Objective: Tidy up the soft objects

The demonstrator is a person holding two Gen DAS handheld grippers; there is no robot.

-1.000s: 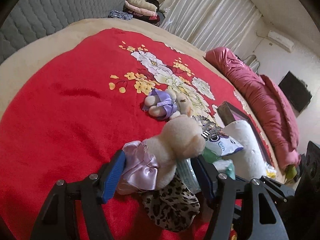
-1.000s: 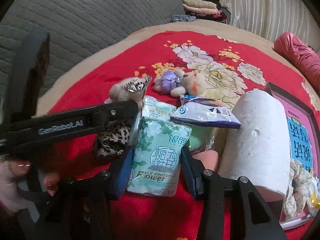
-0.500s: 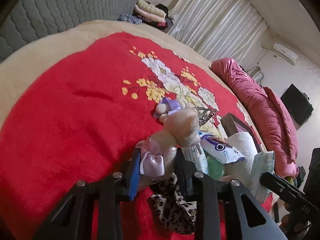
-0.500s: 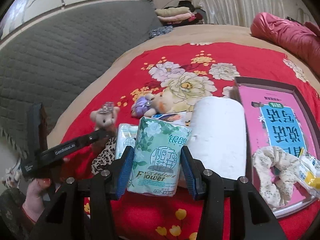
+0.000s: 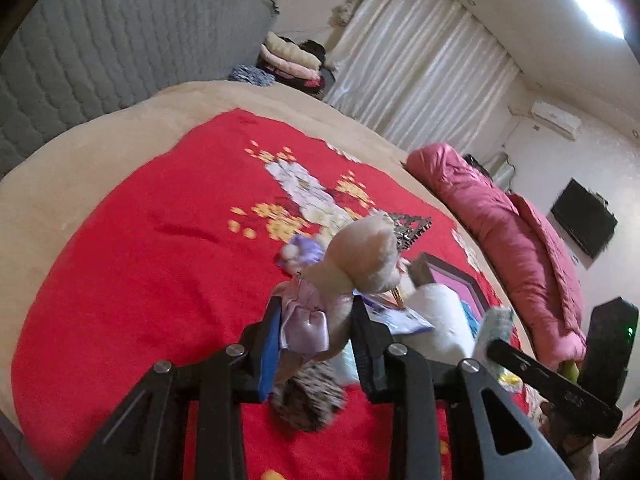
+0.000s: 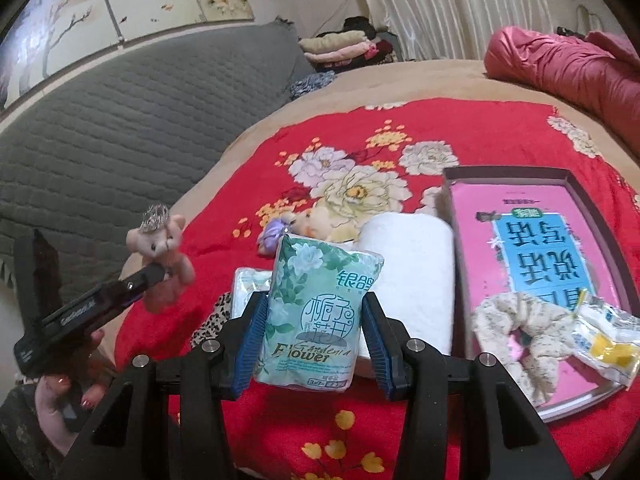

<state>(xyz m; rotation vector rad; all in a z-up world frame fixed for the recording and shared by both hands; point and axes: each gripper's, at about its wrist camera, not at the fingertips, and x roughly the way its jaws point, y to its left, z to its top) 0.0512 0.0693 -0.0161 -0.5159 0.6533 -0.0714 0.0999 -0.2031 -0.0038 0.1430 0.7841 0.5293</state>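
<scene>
Red floral bed (image 5: 120, 280), both picks now lifted clear.
Left hand-held gripper (image 5: 316, 320) pinches plush bear (image 5: 360, 256), spread a second ago; right hand-held gripper (image 6: 314, 320) still pinches tissue pack (image 6: 316, 312).

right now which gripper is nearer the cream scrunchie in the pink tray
Right. The right gripper, shut on the tissue pack, is beside the scrunchie; the left gripper holds the small bear farther off.
</scene>
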